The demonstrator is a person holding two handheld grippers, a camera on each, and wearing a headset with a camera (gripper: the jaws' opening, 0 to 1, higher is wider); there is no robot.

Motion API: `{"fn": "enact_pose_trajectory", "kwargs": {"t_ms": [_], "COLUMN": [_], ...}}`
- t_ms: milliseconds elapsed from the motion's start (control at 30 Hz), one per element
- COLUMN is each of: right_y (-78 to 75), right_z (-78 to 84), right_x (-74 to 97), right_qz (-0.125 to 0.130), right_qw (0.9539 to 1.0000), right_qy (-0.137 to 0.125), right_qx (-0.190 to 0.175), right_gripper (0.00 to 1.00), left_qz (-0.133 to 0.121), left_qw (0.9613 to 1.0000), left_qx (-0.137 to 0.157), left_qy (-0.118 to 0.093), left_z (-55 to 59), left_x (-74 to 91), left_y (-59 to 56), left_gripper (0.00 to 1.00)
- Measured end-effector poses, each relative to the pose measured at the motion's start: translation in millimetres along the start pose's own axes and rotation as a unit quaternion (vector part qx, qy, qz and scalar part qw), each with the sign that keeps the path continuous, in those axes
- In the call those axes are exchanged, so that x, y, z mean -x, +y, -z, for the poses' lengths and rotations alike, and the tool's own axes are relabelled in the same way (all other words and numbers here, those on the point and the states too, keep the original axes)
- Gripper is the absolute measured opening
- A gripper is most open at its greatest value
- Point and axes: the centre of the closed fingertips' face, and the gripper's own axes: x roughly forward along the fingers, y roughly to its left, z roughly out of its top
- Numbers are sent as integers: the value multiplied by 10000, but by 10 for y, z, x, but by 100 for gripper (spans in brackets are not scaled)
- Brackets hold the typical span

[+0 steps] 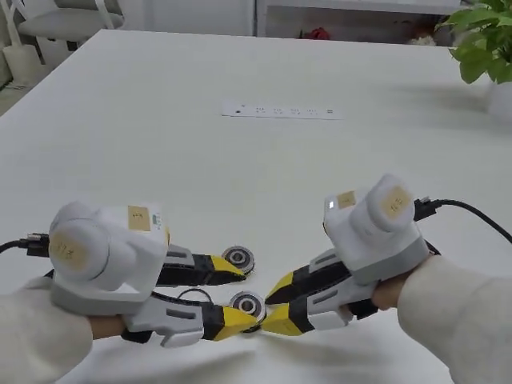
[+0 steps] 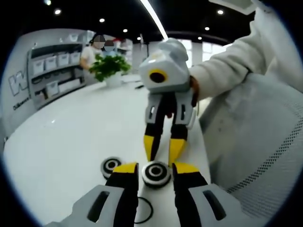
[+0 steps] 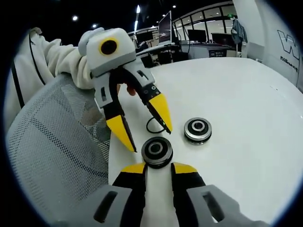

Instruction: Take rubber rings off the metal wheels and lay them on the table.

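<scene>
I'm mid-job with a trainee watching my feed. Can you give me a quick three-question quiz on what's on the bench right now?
1. True or false: a thin black rubber ring lies on the white table.
2. How many round silver-and-black metal wheels are on the table?
3. The nearer wheel sits: A) at the jaw tips of the open left tool, B) stacked on the other wheel, C) lifted off the table.
Key: 1 true; 2 two; 3 A.
</scene>
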Motion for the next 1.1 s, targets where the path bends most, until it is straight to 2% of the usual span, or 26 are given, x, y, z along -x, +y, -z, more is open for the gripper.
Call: {"fn": "enact_pose_trajectory", "kwargs": {"t_ms": [300, 400, 500, 533, 567, 600, 733, 867, 967, 1100], "right_y": [0, -6, -8, -13, -16, -17, -16, -58, -59, -91], "right_z": [-4, -3, 1, 3, 1, 3, 1, -5, 6, -4], "right_x": [-26, -28, -25, -26, -26, -28, -32, -17, -34, -21], "right_qz": [-5, -6, 1, 14, 18, 17, 13, 97, 73, 77], "right_qw": [9999, 9999, 9999, 9999, 9999, 9999, 9999, 9999, 10000, 9995], "right_qy": [33, 29, 33, 32, 28, 30, 24, -40, -3, -31], "right_qx": [164, 156, 158, 146, 155, 154, 144, 88, 33, -319], "right_gripper": [15, 14, 12, 11, 10, 10, 9, 1, 0, 0], "left_qz": [62, -41, -62, -14, 6, -2, -1, -5, -10, -14], "left_qw": [9999, 9998, 9998, 9998, 9997, 9999, 9999, 9999, 9999, 9999], "left_qx": [96, 171, 210, 203, 232, 102, 115, 119, 110, 90], "left_qy": [73, 99, 39, 27, 101, 42, 39, 37, 41, 43], "left_z": [82, 129, 124, 122, 161, 142, 144, 146, 145, 137], "left_x": [-54, -67, -76, -83, -73, -80, -83, -76, -74, -68], "left_y": [-23, 24, 68, 51, 23, 32, 44, 43, 41, 29], "left_gripper": [24, 22, 16, 15, 14, 14, 14, 14, 14, 14]}}
